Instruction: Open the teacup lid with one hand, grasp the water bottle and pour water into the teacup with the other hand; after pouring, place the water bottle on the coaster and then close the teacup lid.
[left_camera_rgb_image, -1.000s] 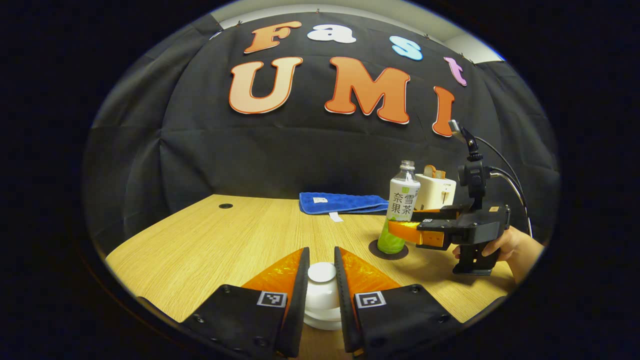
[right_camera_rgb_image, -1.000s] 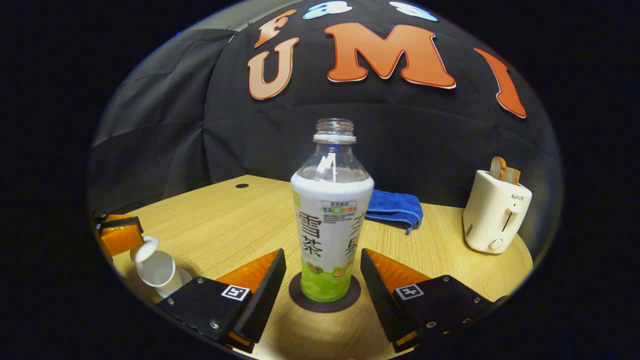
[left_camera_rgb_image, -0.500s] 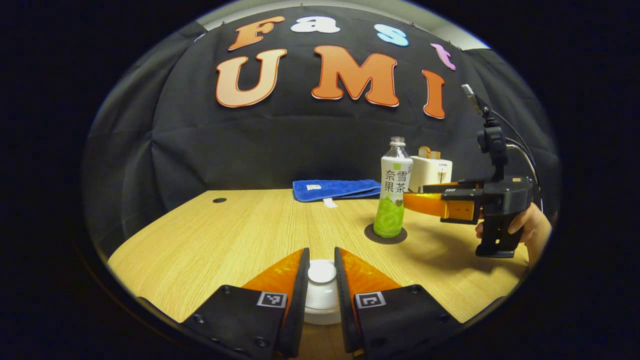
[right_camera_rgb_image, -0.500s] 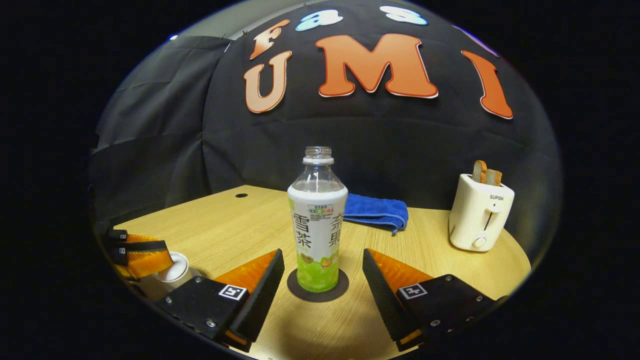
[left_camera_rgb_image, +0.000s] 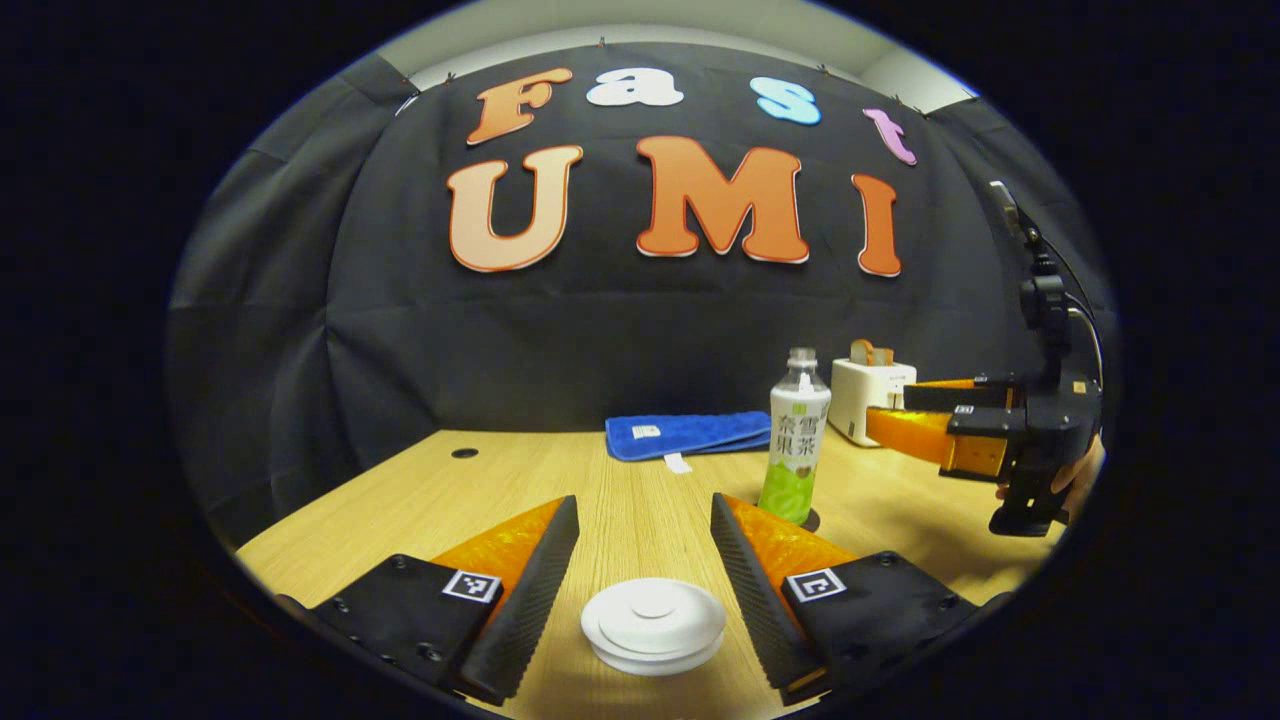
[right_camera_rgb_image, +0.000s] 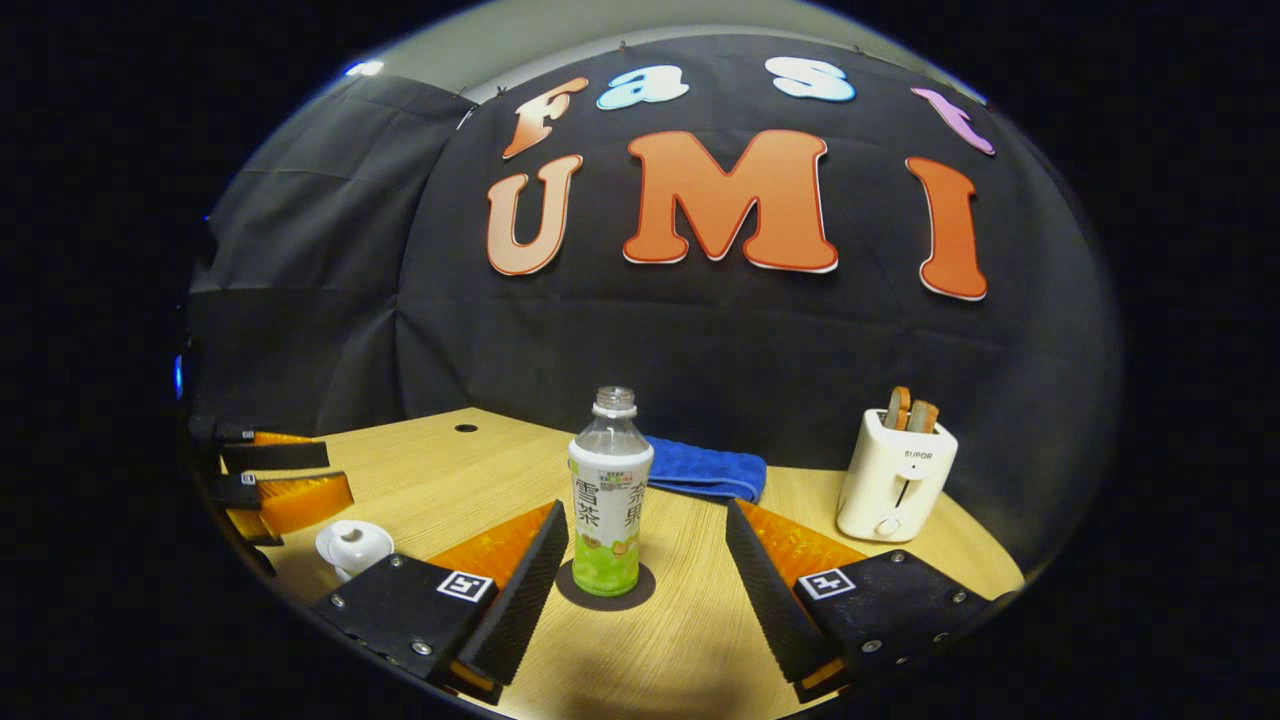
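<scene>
We see a pale wooden bench (right_camera_rgb_image: 690, 640) carrying a lidded teacup (left_camera_rgb_image: 653, 626), a dark coaster (right_camera_rgb_image: 605, 597) under the water bottle (right_camera_rgb_image: 609, 492), a folded blue towel (right_camera_rgb_image: 705, 469) and a white toaster (right_camera_rgb_image: 895, 476). Near its far left edge we spot a small round hole (left_camera_rgb_image: 464, 453).

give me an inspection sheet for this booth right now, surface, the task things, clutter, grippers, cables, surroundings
Surface: wooden table with a small round hole near the back.
Job's things: teacup with its lid on; water bottle upright and uncapped on the coaster.
Clutter: blue towel at the back; toaster with bread slices in its slots.
Grippers: left gripper open, fingers either side of the lid and clear of it; right gripper open, apart from the bottle.
Cables: leads run from the right gripper's mast.
Surroundings: black cloth wall; pale room wall above it.
</scene>
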